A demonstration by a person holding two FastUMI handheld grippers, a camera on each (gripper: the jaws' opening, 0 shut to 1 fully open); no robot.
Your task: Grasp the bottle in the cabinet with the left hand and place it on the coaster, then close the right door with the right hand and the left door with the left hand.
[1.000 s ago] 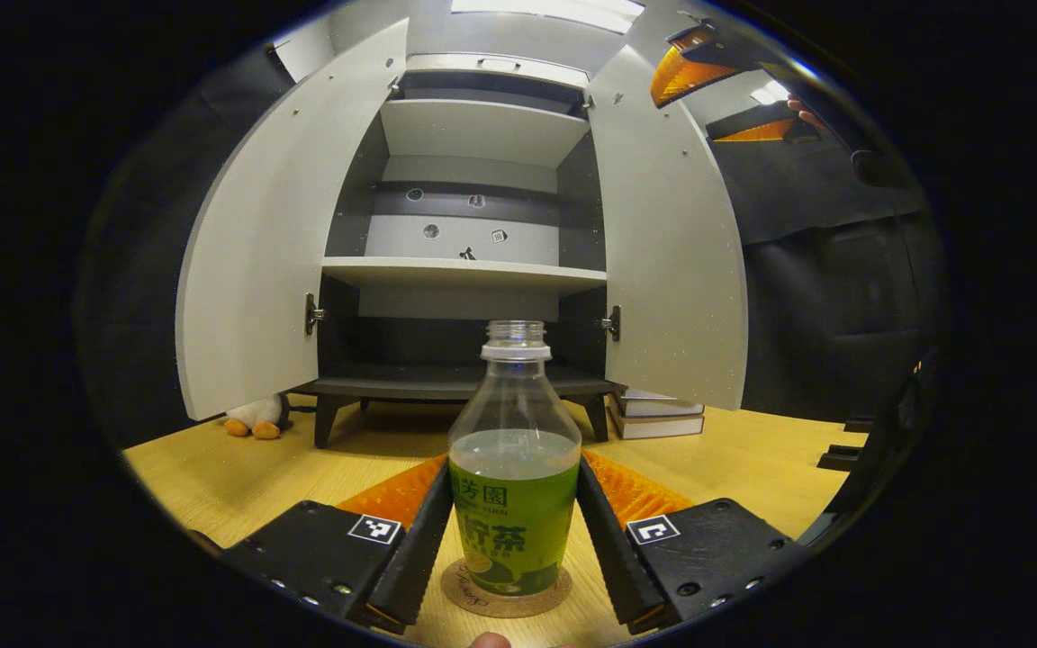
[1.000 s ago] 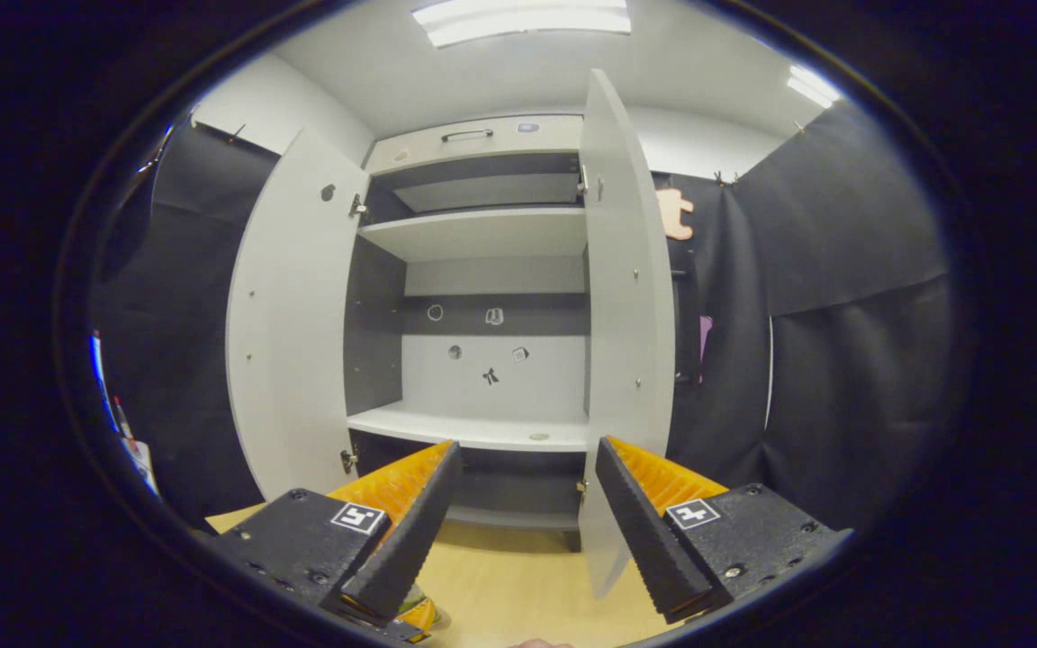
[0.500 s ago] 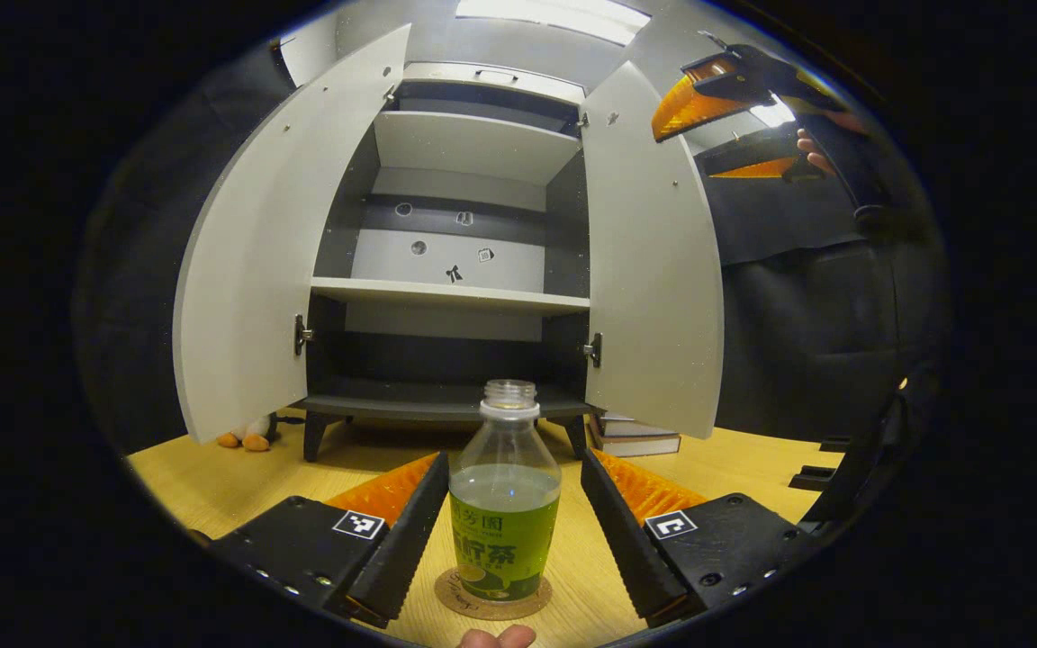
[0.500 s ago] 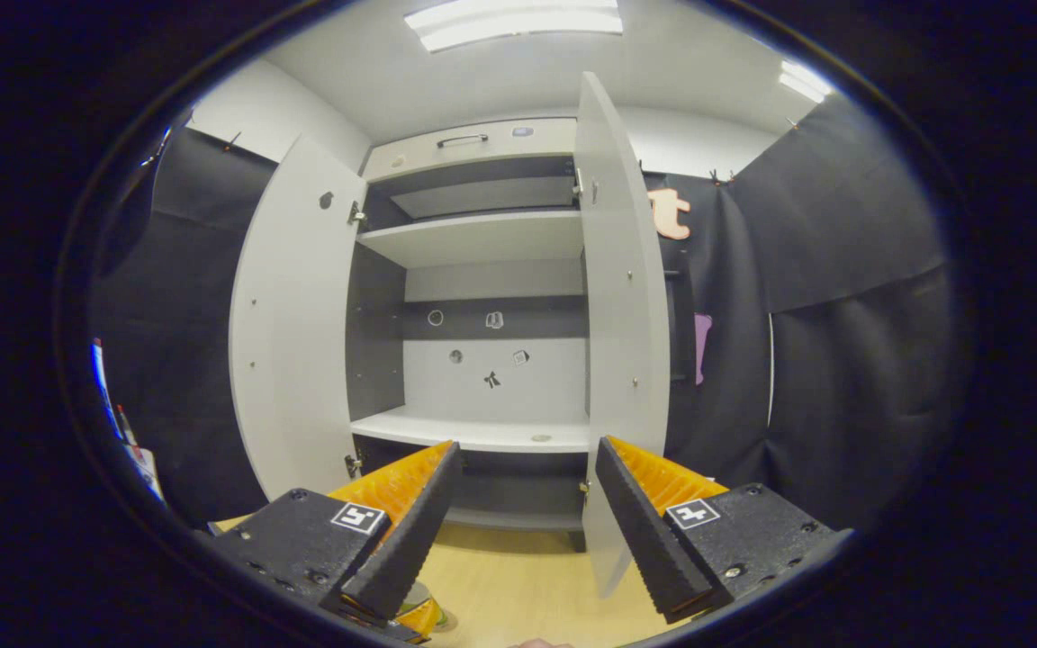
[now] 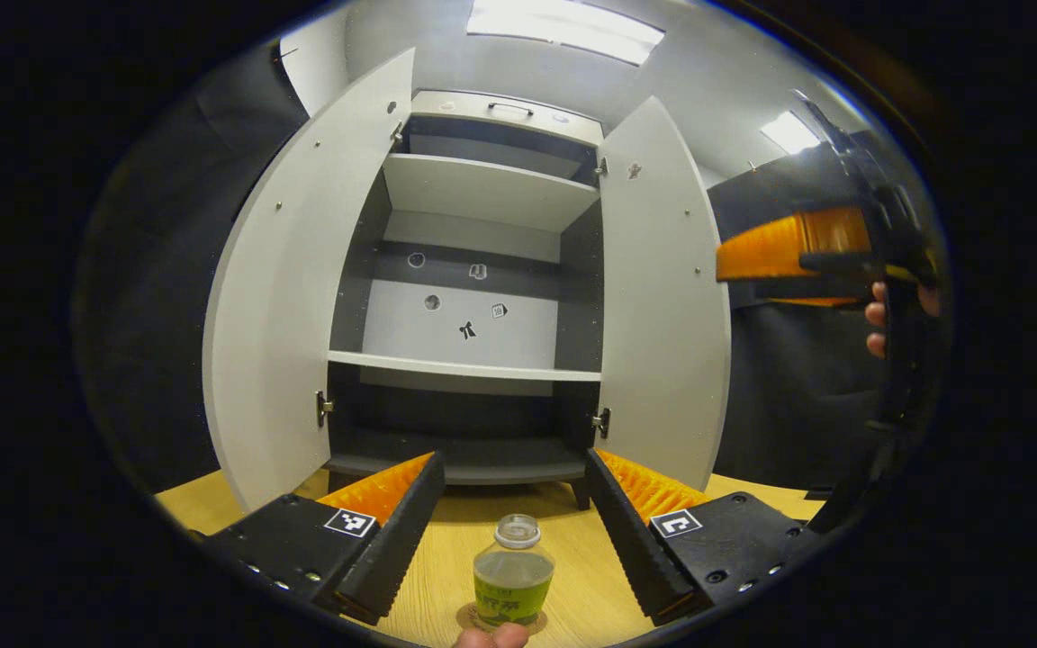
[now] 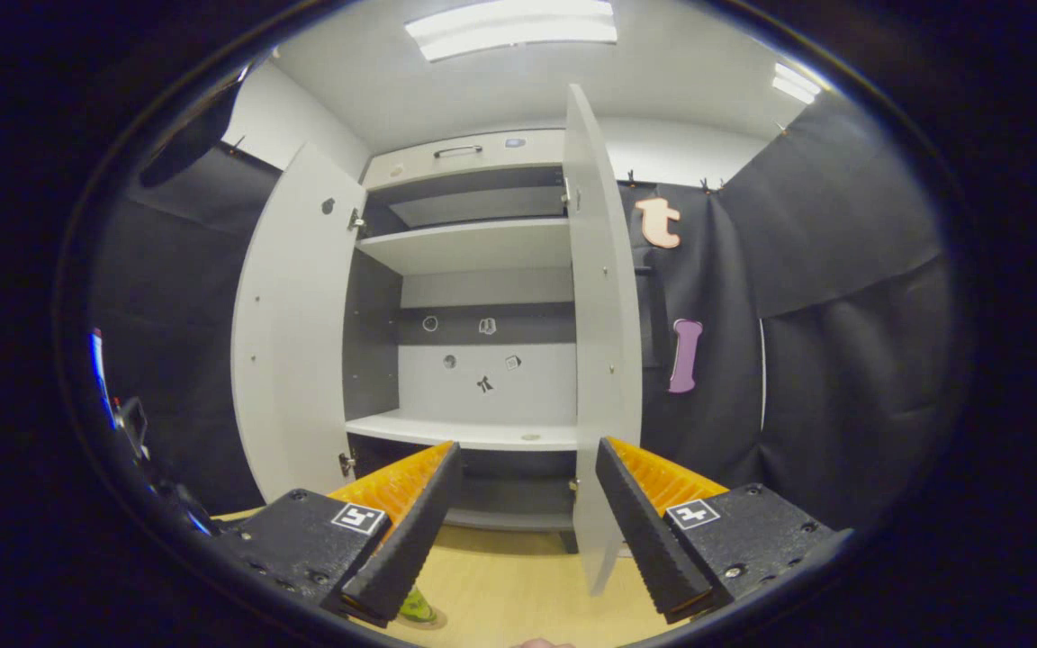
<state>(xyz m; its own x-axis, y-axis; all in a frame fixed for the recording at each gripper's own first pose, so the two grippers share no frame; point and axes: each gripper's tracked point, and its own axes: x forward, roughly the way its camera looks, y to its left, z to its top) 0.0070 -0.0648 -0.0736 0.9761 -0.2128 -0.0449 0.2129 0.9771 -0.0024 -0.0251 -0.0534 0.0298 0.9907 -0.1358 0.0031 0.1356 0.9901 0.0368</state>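
A bottle (image 5: pixel 513 576) of green drink stands upright on a round coaster (image 5: pixel 473 619) on the wooden worktop (image 5: pixel 572 576), in front of the open cabinet (image 5: pixel 473 297), a placement that reads as the first part of the job being done. The left gripper (image 5: pixel 509 522) hangs above and behind the bottle with its fingers (image 5: pixel 392 540) spread wide and holding nothing, clear of the bottle on both sides, presumably so the bottle is not knocked as the hand draws off. Both doors stand open: the left door (image 5: pixel 293 297) swings out toward the camera, and the right door (image 5: pixel 662 297) does the same on the other side. In the left gripper view the right gripper (image 5: pixel 798 261), held by a hand (image 5: pixel 879 315) at the edge of the scene, sits level with the upper half of the right door and just outside its outer face (a sensible spot from which to push it shut). In the right gripper view that gripper (image 6: pixel 518 531) has its fingers apart and empty, looking straight at the door's thin front edge (image 6: pixel 604 360), with the bare shelves (image 6: pixel 473 432) beyond. By this evidence the closing of the right door is the step at hand, though no contact with the door is visible yet; the left door would follow.
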